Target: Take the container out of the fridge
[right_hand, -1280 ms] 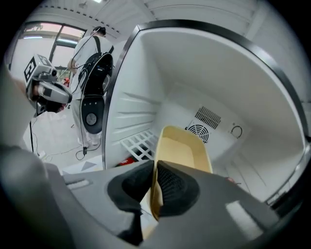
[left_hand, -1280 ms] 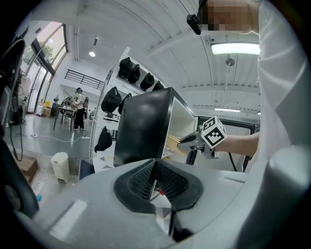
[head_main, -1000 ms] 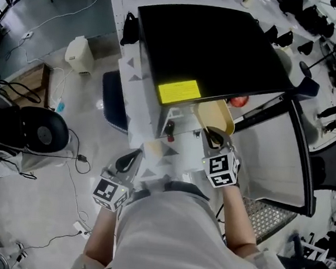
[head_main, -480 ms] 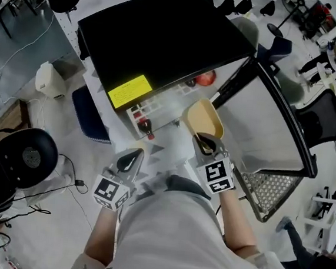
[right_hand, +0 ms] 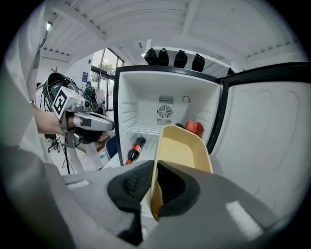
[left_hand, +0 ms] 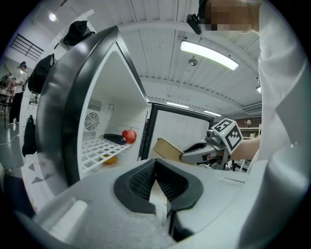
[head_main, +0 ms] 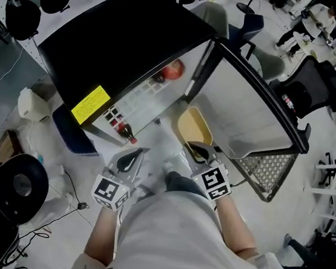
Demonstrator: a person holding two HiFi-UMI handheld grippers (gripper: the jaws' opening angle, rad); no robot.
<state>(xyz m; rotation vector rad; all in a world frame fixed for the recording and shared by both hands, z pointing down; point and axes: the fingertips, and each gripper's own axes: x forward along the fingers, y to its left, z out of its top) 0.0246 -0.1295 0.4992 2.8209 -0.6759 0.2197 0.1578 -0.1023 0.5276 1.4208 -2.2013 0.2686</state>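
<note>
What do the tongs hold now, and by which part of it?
The right tongs grip the yellow container by its near end wall, one pad inside, one outside. The left tongs are shut and empty.

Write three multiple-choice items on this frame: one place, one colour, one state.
1. Where is the pale yellow plastic container relative to the black fridge?
A. Inside it
B. Outside it, in the right gripper
C. On top of it

2. What colour is the apple on the white wire shelf?
A. Red
B. Green
C. Yellow

3. The fridge's door is:
A. shut
B. taken off
C. open

Answers:
1 B: the jaws clamp the container's rim in front of the open fridge.
2 A: it shows red in both gripper views.
3 C: the door stands swung wide.
</note>
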